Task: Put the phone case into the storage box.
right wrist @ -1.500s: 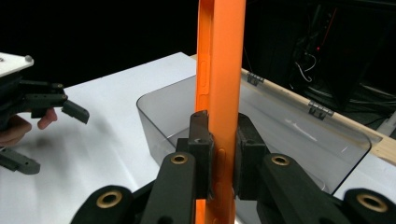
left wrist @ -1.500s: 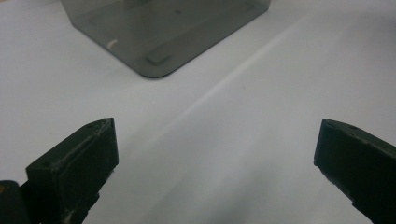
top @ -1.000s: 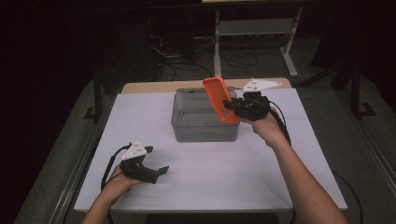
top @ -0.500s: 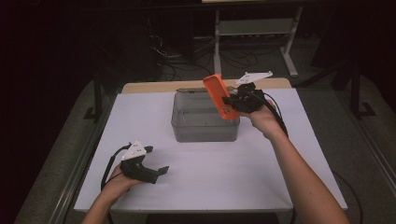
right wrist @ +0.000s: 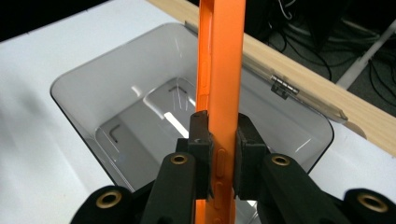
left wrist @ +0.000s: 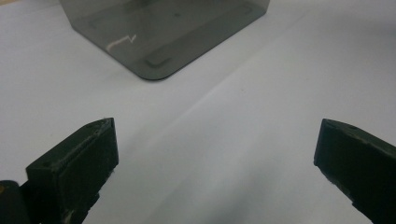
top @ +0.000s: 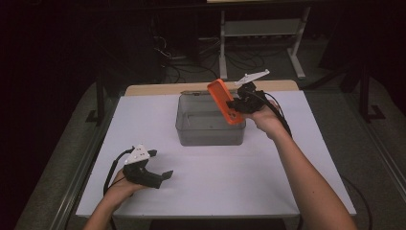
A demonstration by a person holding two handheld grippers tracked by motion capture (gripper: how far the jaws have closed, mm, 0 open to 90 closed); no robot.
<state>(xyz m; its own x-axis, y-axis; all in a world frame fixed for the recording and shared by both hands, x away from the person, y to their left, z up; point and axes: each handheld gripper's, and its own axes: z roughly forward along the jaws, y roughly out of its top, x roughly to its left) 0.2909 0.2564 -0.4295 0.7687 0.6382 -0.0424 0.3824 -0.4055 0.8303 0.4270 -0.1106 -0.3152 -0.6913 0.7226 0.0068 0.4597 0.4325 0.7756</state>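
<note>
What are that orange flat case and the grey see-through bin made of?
Orange flat case: probably soft silicone or matte plastic, judging by its dull even surface and moulded side buttons. Grey see-through bin: likely smoky hard plastic, glossy, with highlights and rounded moulded corners.

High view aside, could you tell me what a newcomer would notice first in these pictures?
The orange case stands out: the right gripper clamps it on edge above the open grey bin at the table's far middle. Near the front left corner, the left gripper rests with jaws wide apart.
</note>
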